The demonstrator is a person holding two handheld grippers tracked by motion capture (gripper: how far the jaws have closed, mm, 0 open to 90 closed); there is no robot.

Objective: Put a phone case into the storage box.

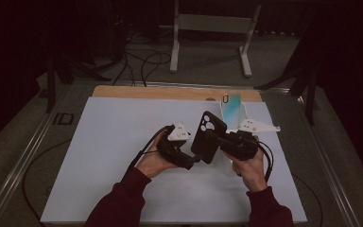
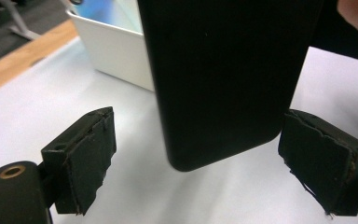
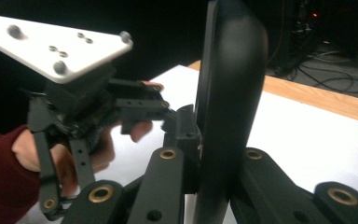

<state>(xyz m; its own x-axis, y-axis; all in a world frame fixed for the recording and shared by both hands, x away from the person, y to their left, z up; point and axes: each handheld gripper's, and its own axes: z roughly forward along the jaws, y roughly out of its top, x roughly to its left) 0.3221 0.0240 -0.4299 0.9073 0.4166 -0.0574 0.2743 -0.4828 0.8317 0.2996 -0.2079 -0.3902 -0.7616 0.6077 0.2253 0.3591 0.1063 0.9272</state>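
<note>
We hold the black case [image 1: 208,137] upright above the table [image 1: 104,156], clamped at its edge in our right gripper [image 1: 216,138], its lower end hanging untouched between the wide-apart jaws of our left gripper [image 2: 193,168], near the white box [image 2: 116,51].

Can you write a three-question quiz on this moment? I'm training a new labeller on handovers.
1. True or false: the right gripper is shut on the black phone case.
2. How do the left gripper fingers stand around the case's lower end? A) clamped on it B) open, either side of it
3. What stands behind the case at the table's far edge?

Key: 1 true. 2 B. 3 a white box with a blue-green top.
</note>
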